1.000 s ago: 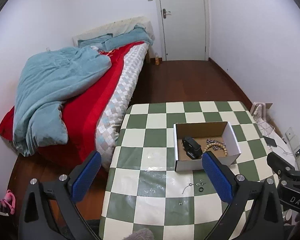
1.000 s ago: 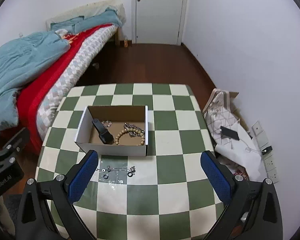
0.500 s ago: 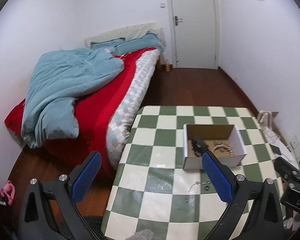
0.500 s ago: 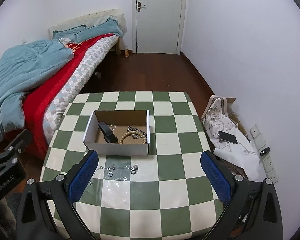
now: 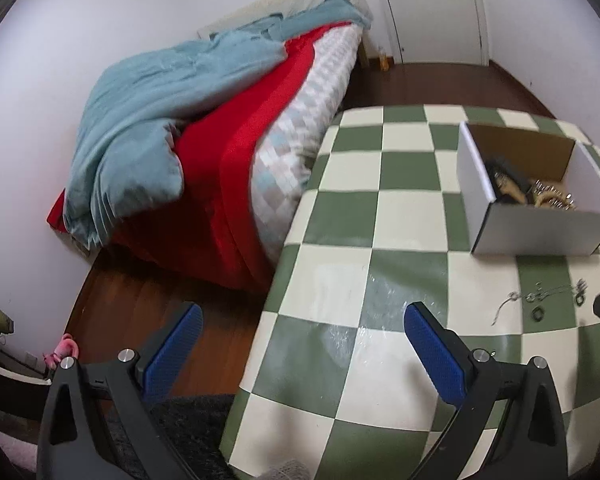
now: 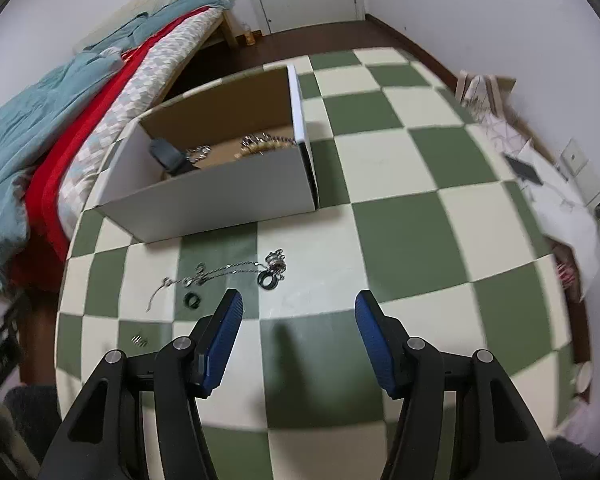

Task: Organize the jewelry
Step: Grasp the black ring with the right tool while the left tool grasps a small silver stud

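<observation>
Tabletop (image 6: 380,168) beneath both tongs. Box (image 6: 220,196) ahead-left of right tongs (image 6: 298,312), jewelry inside. Chain (image 6: 220,270) and rings (image 6: 269,281) just ahead. Right tongs half-open, empty; left tongs (image 5: 300,322) wide open, empty.

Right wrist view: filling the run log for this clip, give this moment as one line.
right gripper: open, empty, over table | left gripper: open, empty | chain, rings loose on table | box: holds jewelry

Bed (image 5: 228,128) beside checkered table (image 5: 340,208), door (image 5: 432,8) beyond
</observation>
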Available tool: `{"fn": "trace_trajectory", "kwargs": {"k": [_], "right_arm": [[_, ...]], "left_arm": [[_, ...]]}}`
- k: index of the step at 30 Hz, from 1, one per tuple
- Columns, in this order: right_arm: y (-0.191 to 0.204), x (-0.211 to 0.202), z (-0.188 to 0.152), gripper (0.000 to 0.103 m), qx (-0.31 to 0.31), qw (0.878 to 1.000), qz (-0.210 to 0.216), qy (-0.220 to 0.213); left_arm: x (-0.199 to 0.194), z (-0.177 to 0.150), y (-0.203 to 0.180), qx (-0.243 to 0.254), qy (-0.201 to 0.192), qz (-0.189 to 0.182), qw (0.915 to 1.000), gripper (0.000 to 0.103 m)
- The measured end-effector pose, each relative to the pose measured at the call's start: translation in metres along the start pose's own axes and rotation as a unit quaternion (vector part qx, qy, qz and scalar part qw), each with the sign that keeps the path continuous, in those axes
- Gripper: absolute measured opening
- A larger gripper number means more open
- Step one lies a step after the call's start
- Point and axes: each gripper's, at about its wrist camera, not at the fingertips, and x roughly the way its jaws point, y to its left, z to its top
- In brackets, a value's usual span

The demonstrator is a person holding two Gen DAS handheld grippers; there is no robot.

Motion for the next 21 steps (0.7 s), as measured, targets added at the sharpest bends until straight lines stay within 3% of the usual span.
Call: {"fn": "trace_trajectory", "kwargs": {"k": [5,8,10,11,12,16,21], "right_arm": [[0.013,0.026,-0.002,0.061,-0.024,1.000,0.000,0.004],[0.024,0.029,-0.002,0.057,-0.054,0.998,-0.021,-0.008],[0.030,0.029,-0.002,0.039,-0.074,0.996,-0.046,-0.014],[0.033,0.030,-0.002,0.023,-0.083,0.995,-0.054,-0.016],[0.034,0.030,-0.003,0.013,-0.091,0.994,-0.058,-0.017],[0.029,0.026,-0.006,0.013,-0.092,0.994,-0.052,-0.019],[0.001,0.005,-0.015,0.013,-0.048,0.998,-0.031,-0.020]], "left_arm": [[0.011,-0.004,-0.006,0.003,0.017,-0.009,0.9998,0.103],[0.014,-0.009,-0.012,0.009,0.026,-0.019,0.9994,0.103],[0.014,-0.011,-0.016,0.012,0.031,-0.027,0.9991,0.103],[0.014,-0.013,-0.018,0.013,0.031,-0.022,0.9992,0.103],[0.013,-0.016,-0.021,0.015,0.034,-0.028,0.9989,0.103],[0.012,-0.020,-0.030,0.020,0.040,-0.053,0.9976,0.103],[0.011,-0.021,-0.052,0.026,0.054,-0.106,0.9925,0.102]]}}
